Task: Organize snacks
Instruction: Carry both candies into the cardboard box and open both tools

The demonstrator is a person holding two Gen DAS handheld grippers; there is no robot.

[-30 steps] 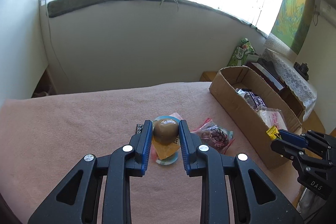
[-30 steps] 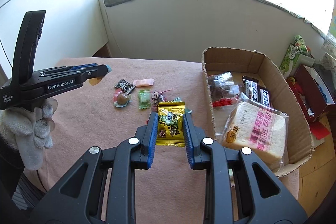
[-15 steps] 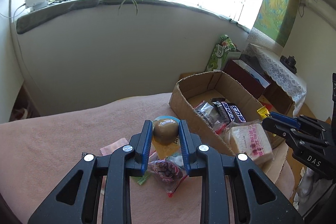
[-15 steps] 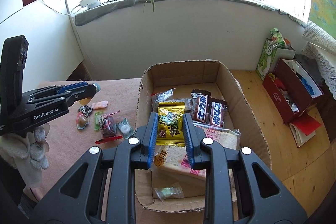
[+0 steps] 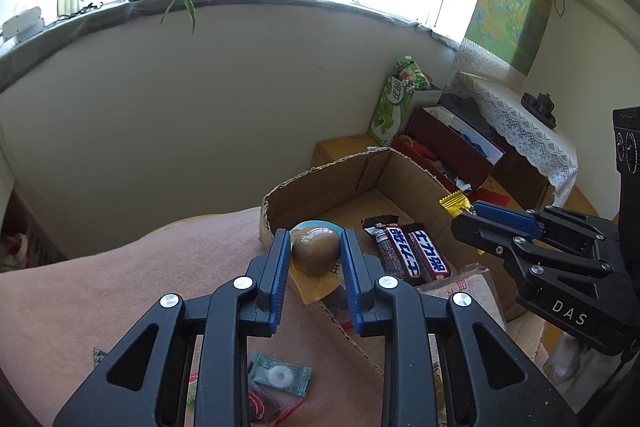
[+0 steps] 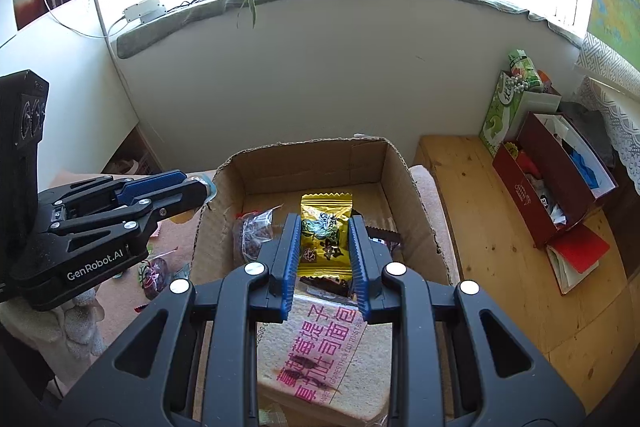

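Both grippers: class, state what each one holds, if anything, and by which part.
Left gripper: the brown egg-shaped snack, pinched across its rounded sides. Right gripper: the yellow snack packet, clamped by its two long edges.

A surface covered with a pinkish-brown blanket (image 5: 120,291) carries the things. An open cardboard box (image 6: 320,163) sits on it at its right end, one side reaching the blanket's edge beside the wooden floor (image 6: 500,227). Left of the box, loose snacks lie directly on the blanket: a green-wrapped candy (image 5: 280,375), a clear packet with dark red contents (image 6: 154,273), and a red-edged wrapper (image 5: 268,405).
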